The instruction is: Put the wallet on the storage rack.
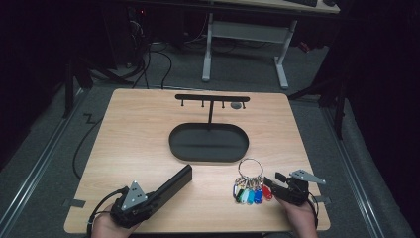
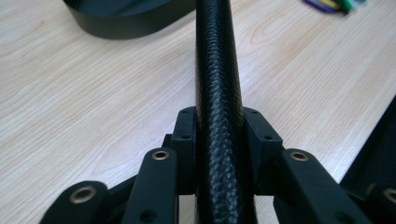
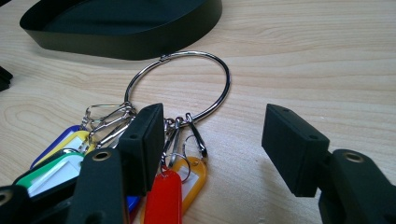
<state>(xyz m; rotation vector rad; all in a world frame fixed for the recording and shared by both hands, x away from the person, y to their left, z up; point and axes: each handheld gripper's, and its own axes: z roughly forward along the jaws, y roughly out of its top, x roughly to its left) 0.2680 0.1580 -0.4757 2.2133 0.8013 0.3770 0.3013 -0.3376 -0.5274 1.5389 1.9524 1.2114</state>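
The left hand-held gripper (image 1: 163, 191) sits near the bench's (image 1: 133, 139) near left corner, its jaws clenched on a long black case (image 1: 173, 184) with a pebbled, leather-like surface. In the left gripper view the case (image 2: 218, 93) runs straight up between the two pads, which press on its sides. The case lies at a slant across the bench, its far end pointing toward the black oval tray (image 1: 208, 142) in the middle.

The right hand-held gripper (image 1: 271, 184) rests near the bench's near right corner, its jaws released and standing apart with nothing between them. Just beside its left jaw lies a big metal ring (image 3: 187, 84) carrying clips and coloured key tags (image 3: 163, 196): red, yellow, green, white and blue. In the high view the ring (image 1: 250, 168) lies flat on the bench, between the tray and the near edge.

A black T-shaped hook stand (image 1: 212, 99) rises from the tray's far side.
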